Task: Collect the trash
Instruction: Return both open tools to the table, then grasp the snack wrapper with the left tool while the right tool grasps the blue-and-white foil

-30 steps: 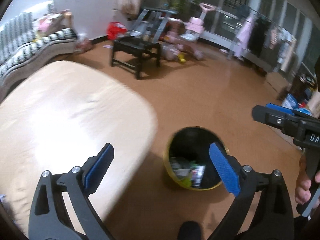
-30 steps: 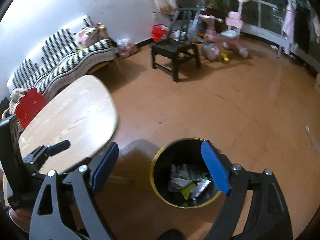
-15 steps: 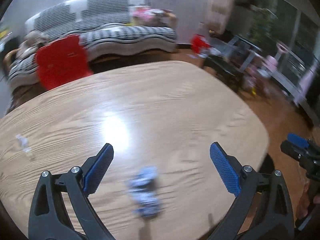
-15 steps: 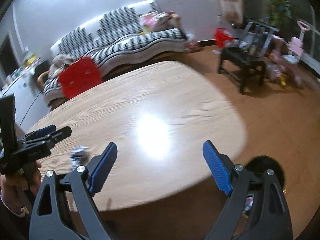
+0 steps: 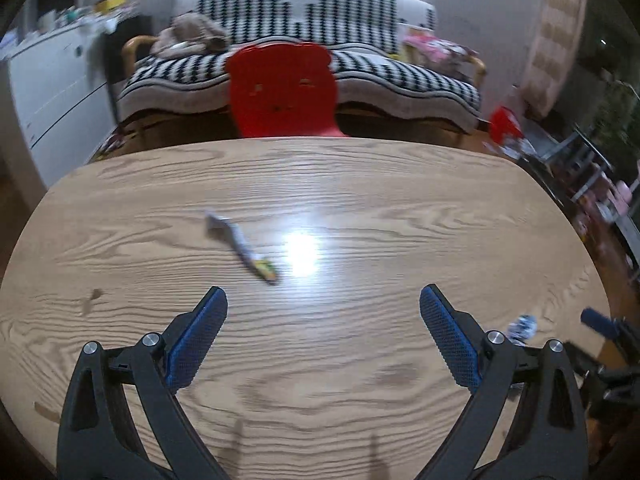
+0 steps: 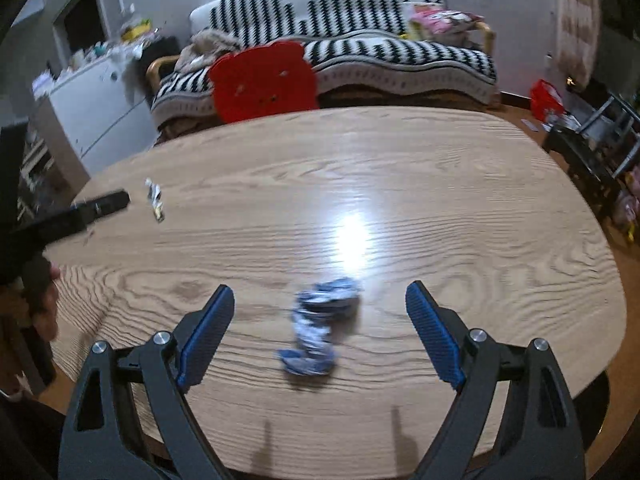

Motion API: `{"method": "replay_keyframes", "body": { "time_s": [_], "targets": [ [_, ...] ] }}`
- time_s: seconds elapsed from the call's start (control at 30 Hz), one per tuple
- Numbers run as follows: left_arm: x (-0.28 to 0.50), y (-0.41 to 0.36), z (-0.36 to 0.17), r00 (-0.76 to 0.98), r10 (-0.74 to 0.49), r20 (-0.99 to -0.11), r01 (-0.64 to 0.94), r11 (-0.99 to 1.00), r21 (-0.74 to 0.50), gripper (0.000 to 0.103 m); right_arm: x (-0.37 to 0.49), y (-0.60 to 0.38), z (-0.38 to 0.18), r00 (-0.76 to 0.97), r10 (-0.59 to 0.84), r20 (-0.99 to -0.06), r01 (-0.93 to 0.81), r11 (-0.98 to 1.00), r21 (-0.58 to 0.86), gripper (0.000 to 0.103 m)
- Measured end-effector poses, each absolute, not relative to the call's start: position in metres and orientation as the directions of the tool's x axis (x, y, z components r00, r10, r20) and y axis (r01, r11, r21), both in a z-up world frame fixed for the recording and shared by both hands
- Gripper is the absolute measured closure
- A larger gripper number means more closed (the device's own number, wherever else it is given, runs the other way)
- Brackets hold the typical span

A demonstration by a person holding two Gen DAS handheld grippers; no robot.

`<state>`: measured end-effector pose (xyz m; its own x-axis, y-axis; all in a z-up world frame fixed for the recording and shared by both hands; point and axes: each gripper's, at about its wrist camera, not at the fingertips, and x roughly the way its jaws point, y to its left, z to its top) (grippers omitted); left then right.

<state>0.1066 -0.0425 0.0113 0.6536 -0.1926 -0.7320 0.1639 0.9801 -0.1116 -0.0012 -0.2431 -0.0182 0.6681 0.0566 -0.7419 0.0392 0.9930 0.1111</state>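
Observation:
A long grey wrapper with a yellow-green end [image 5: 242, 247] lies on the wooden table [image 5: 360, 184], ahead of my open, empty left gripper [image 5: 323, 334]. It also shows in the right wrist view [image 6: 155, 199]. A crumpled blue-and-white wrapper [image 6: 320, 330] lies between the fingers of my open, empty right gripper [image 6: 320, 334], a little ahead of them. The same wrapper shows at the right in the left wrist view [image 5: 522, 327]. The left gripper's tip [image 6: 100, 206] shows at the left of the right wrist view.
A red plastic chair [image 5: 282, 90] stands at the table's far edge, with a black-and-white striped sofa [image 5: 304, 48] behind it. A white cabinet [image 5: 52, 88] stands at the left. The dark bin's rim [image 6: 602, 398] peeks out below the table's right edge.
Both grippers swung left from the trash bin on the floor to over the table. Each now faces a wrapper. Both stayed open.

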Motion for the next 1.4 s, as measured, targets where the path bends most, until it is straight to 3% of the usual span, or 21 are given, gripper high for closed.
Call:
{"method": "replay_keyframes", "body": {
  "time_s": [0.43, 0.93, 1.03, 1.1, 1.17, 1.2, 1.27, 1.33, 1.4],
  "targets": [
    [0.166, -0.001, -0.038, 0.612, -0.122, -0.781, -0.003, 0.988, -0.156, 0.009, 0.017, -0.223, -0.051, 0.632, -0.002, -0.775, 0.058, 0.997, 0.045, 0.016],
    [0.21, -0.018, -0.077, 0.58, -0.017, -0.814, -0.057, 0.997, -0.061, 0.009, 0.03, -0.233, -0.09, 0.548, -0.014, -0.836, 0.059, 0.998, 0.023, 0.016],
    [0.212, -0.021, -0.078, 0.583, -0.003, -0.812, -0.05, 0.998, -0.039, 0.011, 0.031, -0.233, -0.091, 0.548, -0.021, -0.836, 0.059, 0.998, 0.014, 0.022],
    [0.211, -0.025, -0.077, 0.591, 0.018, -0.807, -0.048, 0.999, -0.013, 0.019, 0.03, -0.23, -0.09, 0.551, -0.022, -0.834, 0.05, 0.999, 0.007, 0.031],
    [0.209, -0.029, -0.076, 0.604, 0.034, -0.796, -0.033, 0.999, 0.018, 0.037, 0.029, -0.229, -0.087, 0.559, -0.017, -0.829, 0.039, 0.999, 0.006, 0.046],
    [0.208, -0.029, -0.076, 0.609, 0.028, -0.793, -0.027, 1.0, 0.014, 0.043, 0.028, -0.228, -0.086, 0.56, -0.011, -0.828, 0.033, 0.999, 0.009, 0.059],
    [0.206, -0.03, -0.074, 0.613, 0.027, -0.79, -0.023, 1.0, 0.017, 0.07, 0.028, -0.227, -0.084, 0.558, -0.004, -0.83, 0.023, 1.0, 0.011, 0.063],
    [0.204, -0.031, -0.073, 0.613, 0.02, -0.79, -0.017, 1.0, 0.013, 0.086, 0.028, -0.225, -0.083, 0.56, -0.008, -0.828, 0.016, 1.0, 0.002, 0.065],
    [0.203, -0.031, -0.073, 0.611, 0.011, -0.792, -0.013, 1.0, 0.003, 0.094, 0.028, -0.223, -0.083, 0.561, -0.014, -0.828, 0.01, 1.0, -0.009, 0.066]
  ]
}}
